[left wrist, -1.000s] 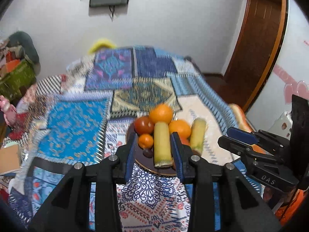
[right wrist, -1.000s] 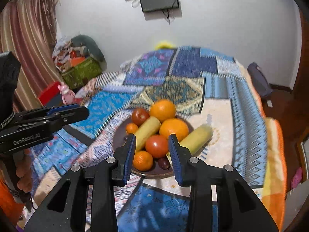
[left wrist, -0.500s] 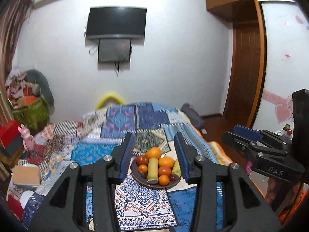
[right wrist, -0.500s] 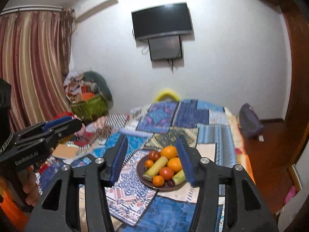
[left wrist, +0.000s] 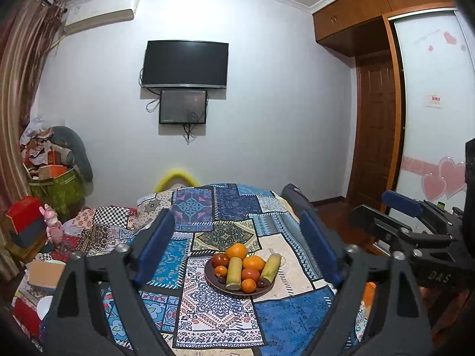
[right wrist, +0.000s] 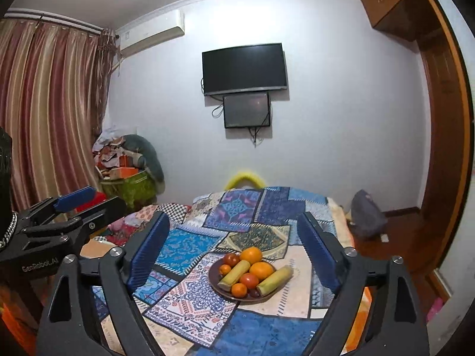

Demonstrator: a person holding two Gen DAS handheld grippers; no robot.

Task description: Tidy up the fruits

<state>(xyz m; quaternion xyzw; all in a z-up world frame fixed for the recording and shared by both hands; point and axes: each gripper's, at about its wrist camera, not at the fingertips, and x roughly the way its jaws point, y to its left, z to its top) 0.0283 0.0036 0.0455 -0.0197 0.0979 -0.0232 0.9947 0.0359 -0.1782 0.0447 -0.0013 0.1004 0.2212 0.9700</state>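
Observation:
A dark round plate (left wrist: pixel 211 279) (right wrist: pixel 214 282) of fruit sits on a patchwork-covered bed. On it lie oranges (left wrist: pixel 236 251) (right wrist: pixel 251 255), red tomatoes (left wrist: pixel 250 274) (right wrist: pixel 248 280), small tangerines and two yellow-green stalk pieces (left wrist: pixel 233 273) (right wrist: pixel 275 276). My left gripper (left wrist: pixel 237 243) is wide open and empty, held back from the plate. My right gripper (right wrist: pixel 233 237) is also wide open and empty, well back from the plate. Each gripper shows at the edge of the other's view (left wrist: pixel 415 231) (right wrist: pixel 59 219).
The patchwork bedspread (left wrist: pixel 207 207) covers the bed. A television (left wrist: pixel 185 64) hangs on the far wall. Clutter and boxes (left wrist: pixel 50 175) stand at the left by the curtains (right wrist: pixel 50 112). A wooden door (left wrist: pixel 377 130) and wardrobe are at the right. A dark bag (right wrist: pixel 366 213) lies on the floor.
Both grippers have pulled back and up from the plate, so the fruit looks far smaller. Both sets of jaws have opened from narrow to wide.

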